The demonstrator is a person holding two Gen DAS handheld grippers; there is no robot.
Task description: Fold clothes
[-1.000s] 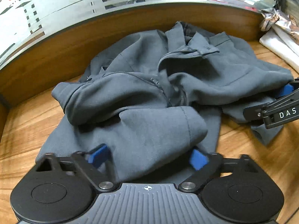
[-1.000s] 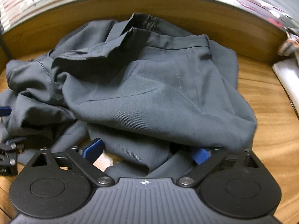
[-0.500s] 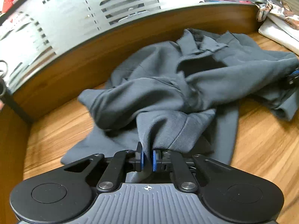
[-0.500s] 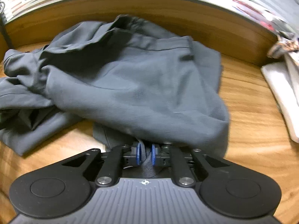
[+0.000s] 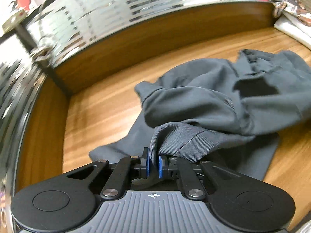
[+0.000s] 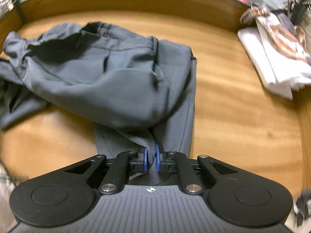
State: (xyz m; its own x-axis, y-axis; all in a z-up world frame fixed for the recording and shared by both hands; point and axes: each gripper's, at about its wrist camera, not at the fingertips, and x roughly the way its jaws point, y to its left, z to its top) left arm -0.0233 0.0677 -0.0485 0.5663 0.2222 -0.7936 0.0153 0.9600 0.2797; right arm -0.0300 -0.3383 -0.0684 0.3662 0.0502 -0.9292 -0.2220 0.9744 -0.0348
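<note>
A pair of grey trousers [image 5: 204,101] lies crumpled on the wooden table [image 5: 101,108]. My left gripper [image 5: 153,165] is shut on a hem end of one trouser leg and holds it lifted off the table. In the right wrist view the trousers [image 6: 108,77] show their waistband at the far side. My right gripper [image 6: 150,160] is shut on the hem end of the other leg, which runs straight back from the bunched body of the garment.
A folded white garment with a printed item on top [image 6: 276,54] lies at the table's right side; it also shows in the left wrist view [image 5: 293,25]. A low wooden wall [image 5: 155,38] under frosted glass borders the back and left of the table.
Both grippers went from open around the fabric to shut on the leg hems, then pulled back toward me and lifted. The trousers stretched out and slid nearer along the table.
</note>
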